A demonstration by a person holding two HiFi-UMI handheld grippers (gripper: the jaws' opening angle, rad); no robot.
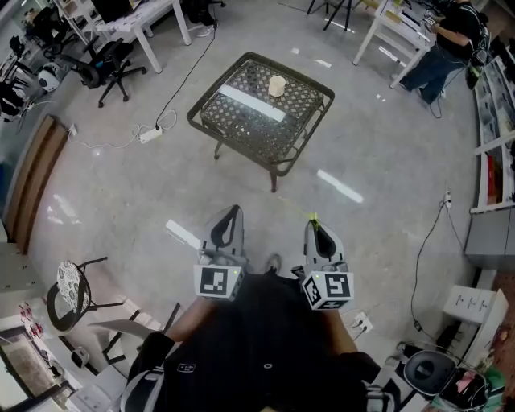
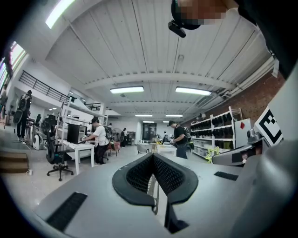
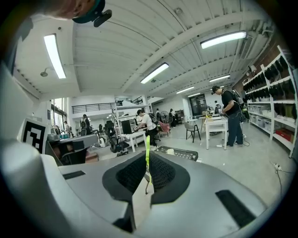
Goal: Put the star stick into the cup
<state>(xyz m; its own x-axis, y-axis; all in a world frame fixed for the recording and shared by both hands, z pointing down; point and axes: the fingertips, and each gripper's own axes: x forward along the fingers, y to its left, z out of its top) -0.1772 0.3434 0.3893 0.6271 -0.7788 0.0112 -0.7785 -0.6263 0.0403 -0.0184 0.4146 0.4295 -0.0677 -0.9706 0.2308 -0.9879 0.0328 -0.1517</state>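
Note:
A small pale cup stands on the far side of a dark metal mesh table out on the floor ahead. The cup and the table also show in the right gripper view, still far off. My right gripper is shut on a thin yellow-green star stick, whose tip pokes out past the jaws. In the left gripper view the stick's star end shows beside the right gripper. My left gripper is shut with nothing in it. Both are held close to my body.
White desks, an office chair and a power strip with its cable stand at the back left. A person works at a desk at the back right, beside shelving. A small stool is at my left.

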